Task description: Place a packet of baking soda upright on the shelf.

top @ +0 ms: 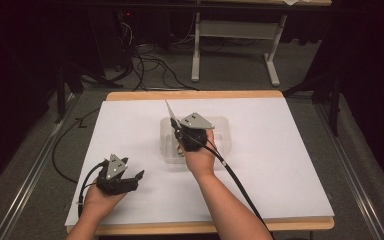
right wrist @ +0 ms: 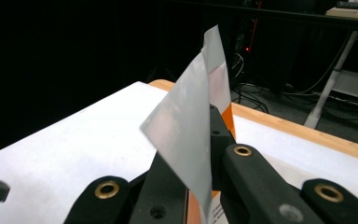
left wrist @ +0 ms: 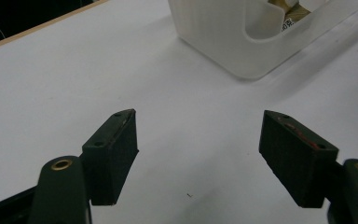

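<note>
Packet (right wrist: 191, 135) upright — clamped in right hand-held gripper (right wrist: 200, 154)

Dark room, grey carpet (top: 240, 75), cables (top: 150, 65)

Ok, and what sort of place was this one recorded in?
Probably a lab or recording studio rather than a home: a paper-covered table stands among dark surroundings, loose cables run over the grey carpet behind it, and a white-legged workbench stands beyond.

White sheet (top: 280, 165) bare all round; translucent bin (top: 167, 145) sole obstacle, mid-table.
</note>
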Demonstrator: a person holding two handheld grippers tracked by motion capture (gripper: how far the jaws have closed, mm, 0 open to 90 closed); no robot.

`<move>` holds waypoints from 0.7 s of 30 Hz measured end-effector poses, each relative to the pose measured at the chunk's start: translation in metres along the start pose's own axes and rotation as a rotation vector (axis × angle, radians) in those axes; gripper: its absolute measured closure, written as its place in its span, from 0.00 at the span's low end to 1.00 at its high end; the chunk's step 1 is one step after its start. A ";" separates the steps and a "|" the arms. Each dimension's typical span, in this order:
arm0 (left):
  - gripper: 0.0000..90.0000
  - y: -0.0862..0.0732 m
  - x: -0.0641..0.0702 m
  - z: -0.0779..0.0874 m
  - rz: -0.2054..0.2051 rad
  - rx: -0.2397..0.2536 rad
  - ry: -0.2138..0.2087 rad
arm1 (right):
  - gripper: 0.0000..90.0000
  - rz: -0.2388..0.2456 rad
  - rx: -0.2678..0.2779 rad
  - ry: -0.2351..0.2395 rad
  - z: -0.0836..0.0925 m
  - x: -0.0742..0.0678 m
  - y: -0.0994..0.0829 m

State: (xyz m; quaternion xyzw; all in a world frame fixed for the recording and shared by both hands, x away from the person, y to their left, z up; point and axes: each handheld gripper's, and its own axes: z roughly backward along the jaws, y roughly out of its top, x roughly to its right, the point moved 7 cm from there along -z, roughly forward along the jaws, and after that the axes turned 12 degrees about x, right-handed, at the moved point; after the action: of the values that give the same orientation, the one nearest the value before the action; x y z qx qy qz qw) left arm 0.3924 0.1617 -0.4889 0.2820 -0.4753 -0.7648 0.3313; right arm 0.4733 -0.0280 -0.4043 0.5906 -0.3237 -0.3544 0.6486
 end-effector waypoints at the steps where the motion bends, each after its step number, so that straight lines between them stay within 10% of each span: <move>1: 0.32 0.000 0.000 0.000 0.001 0.001 0.001 | 1.00 0.008 0.002 0.003 0.001 -0.001 -0.001; 21: 0.32 0.001 -0.001 0.001 -0.011 0.006 0.007 | 0.97 -0.008 -0.016 0.011 0.017 -0.005 -0.022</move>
State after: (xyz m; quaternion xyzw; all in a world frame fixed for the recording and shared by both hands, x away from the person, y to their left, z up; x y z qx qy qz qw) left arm 0.3924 0.1623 -0.4879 0.2881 -0.4750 -0.7641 0.3278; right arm 0.4546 -0.0335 -0.4247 0.5886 -0.3151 -0.3562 0.6538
